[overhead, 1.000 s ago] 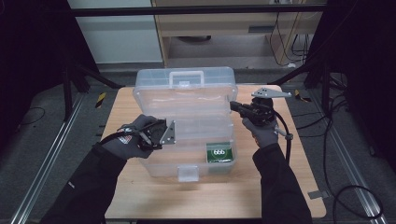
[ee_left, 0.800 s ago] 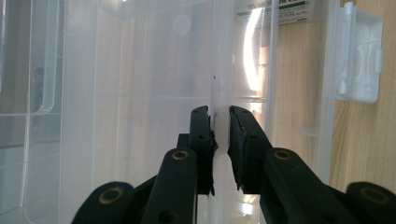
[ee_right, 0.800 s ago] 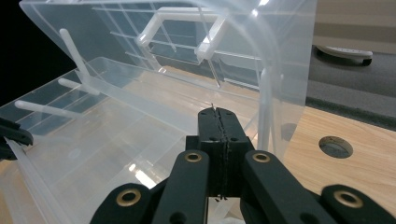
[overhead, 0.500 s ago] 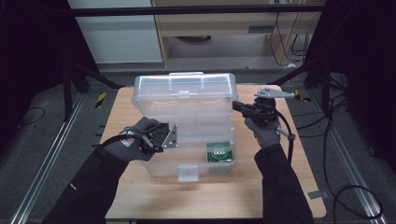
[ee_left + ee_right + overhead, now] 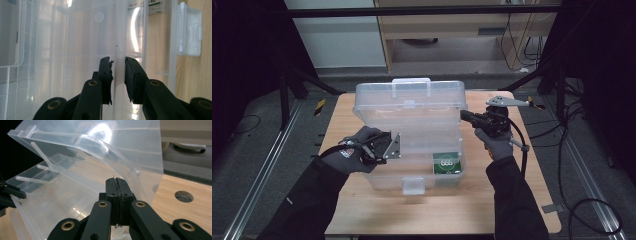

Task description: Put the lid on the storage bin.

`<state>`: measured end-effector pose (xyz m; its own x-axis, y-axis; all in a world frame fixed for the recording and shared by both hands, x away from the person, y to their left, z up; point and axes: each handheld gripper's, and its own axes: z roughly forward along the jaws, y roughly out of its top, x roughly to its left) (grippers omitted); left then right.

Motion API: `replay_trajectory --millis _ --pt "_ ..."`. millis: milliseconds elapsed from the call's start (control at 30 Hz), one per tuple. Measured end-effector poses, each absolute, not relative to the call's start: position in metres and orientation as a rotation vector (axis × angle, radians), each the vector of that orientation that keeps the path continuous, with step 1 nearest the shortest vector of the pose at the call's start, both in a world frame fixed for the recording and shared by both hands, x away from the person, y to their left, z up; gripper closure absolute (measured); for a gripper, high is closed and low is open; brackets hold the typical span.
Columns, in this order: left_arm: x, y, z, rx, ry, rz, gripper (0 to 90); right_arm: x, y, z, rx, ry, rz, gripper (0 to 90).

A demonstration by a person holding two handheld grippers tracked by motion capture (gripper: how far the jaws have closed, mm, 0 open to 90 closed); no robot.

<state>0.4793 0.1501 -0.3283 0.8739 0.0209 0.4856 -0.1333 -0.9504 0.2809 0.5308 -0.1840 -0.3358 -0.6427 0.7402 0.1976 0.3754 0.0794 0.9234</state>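
A clear plastic toolbox point(image 5: 412, 165) stands mid-table with its lid point(image 5: 409, 102) raised. My left gripper point(image 5: 396, 149) reaches in from the box's left side. Its jaws point(image 5: 117, 62) straddle a clear upright edge of the box point(image 5: 117, 37), have just been opening, and a gap shows beside each pad, so it is open. My right gripper point(image 5: 467, 116) is shut with nothing between its jaws. Its tip point(image 5: 116, 180) rests against the lid's right side edge point(image 5: 135, 170).
A green packet point(image 5: 447, 162) lies in the box's front right corner. The white front latch point(image 5: 412, 186) hangs over the near wall, also seen as a latch point(image 5: 188, 30) beside bare wood. The wooden table point(image 5: 522, 200) has round holes point(image 5: 183, 196). Dark frames and cables surround it.
The lid has swung up and back to stand more upright. Both hands have stayed where they were.
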Motion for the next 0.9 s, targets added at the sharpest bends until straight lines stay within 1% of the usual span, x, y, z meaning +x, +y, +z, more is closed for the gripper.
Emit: replay_trajectory --millis 300,433,567,733,900 --pt "0.480 0.149 -0.330 2.722 -0.080 0.704 71.9 0.528 -0.189 -0.339 1.115 2.051 1.592 89.8" --pt "0.480 0.149 -0.329 2.678 -0.075 0.684 71.4 0.526 -0.190 -0.340 1.113 2.055 1.600 89.8" --pt "0.480 0.147 -0.329 2.651 -0.067 0.670 68.7 0.523 -0.191 -0.341 1.108 2.070 1.596 89.8" --pt "0.480 0.146 -0.330 2.554 -0.020 0.611 64.7 0.521 -0.189 -0.339 1.095 2.077 1.594 90.0" --pt "0.481 0.144 -0.335 2.493 -0.003 0.567 61.0 0.520 -0.189 -0.339 1.094 2.082 1.590 90.0"
